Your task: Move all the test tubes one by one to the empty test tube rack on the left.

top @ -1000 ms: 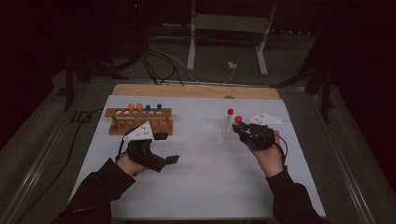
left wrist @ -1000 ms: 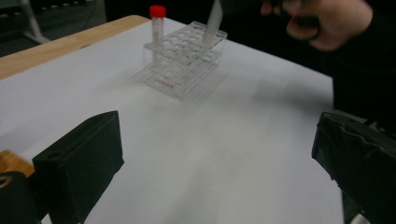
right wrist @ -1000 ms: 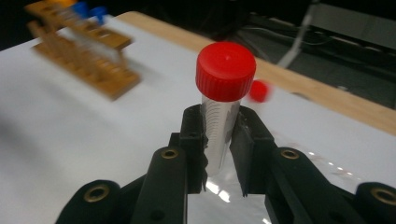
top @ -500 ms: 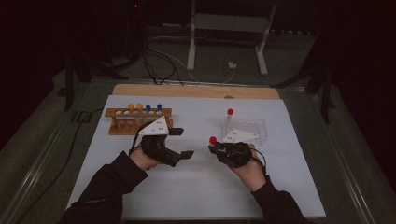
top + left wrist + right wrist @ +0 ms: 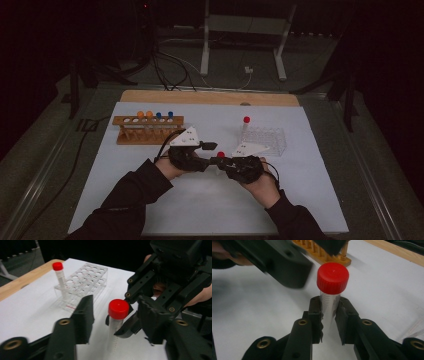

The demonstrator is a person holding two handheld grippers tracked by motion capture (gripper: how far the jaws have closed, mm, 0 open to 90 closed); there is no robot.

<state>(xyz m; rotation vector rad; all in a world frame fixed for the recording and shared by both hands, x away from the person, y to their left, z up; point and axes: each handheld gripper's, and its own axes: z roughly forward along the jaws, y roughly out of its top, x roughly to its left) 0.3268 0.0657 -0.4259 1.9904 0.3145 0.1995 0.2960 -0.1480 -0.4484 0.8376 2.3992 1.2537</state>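
Dark room behind; white mat on desk [image 5: 300, 200], wooden strip along far edge. Red-capped tube [image 5: 329, 296] was clear plastic w/ printed graduations, looked empty: judged light, stiff, smooth-walled, so prone to slip or swivel if pinched off-axis. Best hold judged mid-barrel just under cap, or cap itself for twisting. Right hand-held gripper [image 5: 329, 315] was clamped on barrel below cap, tube upright, centre of high view. Left hand-held gripper [image 5: 113, 315] had just been closing, tube between its jaws at cap height; pads not yet touching, gap visible each side. Clear rack [image 5: 265, 138] w/ second red-capped tube [image 5: 245, 127] sat upper right of grippers; wooden rack [image 5: 147, 131] upper left.
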